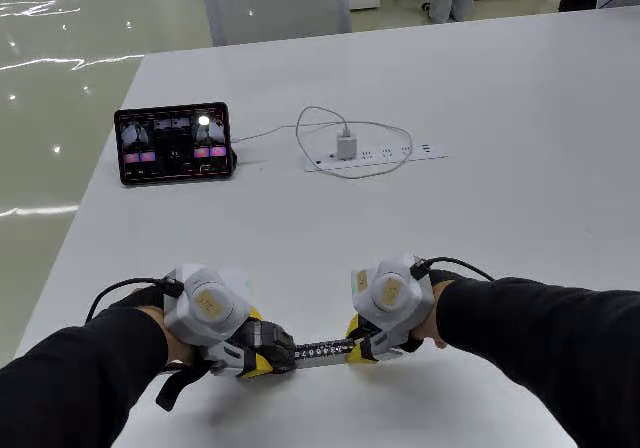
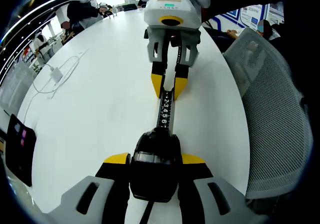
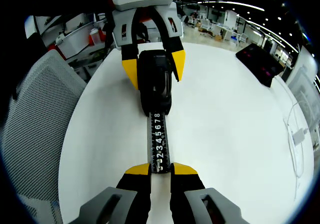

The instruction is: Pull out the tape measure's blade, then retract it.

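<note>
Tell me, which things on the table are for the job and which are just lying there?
For the job: tape measure, held by the left gripper; its blade, pulled out a little and pinched by the right gripper.

Just lying about: tablet, charger, white cable, power strip.

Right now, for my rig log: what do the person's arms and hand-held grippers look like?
Black long sleeves cover both arms. The left hand-held gripper and right hand-held gripper match: rounded light-grey bodies with tan labels, black jaws with yellow tips, black cables.
</note>
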Demonstrator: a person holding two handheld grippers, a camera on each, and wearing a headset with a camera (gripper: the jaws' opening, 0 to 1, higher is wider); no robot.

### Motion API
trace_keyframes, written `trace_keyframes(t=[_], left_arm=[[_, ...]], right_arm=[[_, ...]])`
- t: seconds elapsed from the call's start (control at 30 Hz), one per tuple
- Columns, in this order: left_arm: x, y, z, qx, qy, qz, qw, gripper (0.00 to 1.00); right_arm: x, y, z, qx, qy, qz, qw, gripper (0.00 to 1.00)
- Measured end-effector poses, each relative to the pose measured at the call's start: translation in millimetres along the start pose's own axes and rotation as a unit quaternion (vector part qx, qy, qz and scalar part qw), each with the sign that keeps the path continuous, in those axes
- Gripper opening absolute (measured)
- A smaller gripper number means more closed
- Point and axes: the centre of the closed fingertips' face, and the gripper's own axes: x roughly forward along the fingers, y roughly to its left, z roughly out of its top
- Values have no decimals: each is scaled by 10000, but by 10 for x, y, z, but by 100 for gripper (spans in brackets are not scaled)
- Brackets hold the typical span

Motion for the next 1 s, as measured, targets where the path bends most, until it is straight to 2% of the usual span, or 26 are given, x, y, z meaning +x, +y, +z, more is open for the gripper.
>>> trace_keyframes(t=[1.0], left_arm=[[5,4,2,-14,-9,17,10000,31]], right_arm=[[-80,-9,-148,59,42,-1,10000,10]])
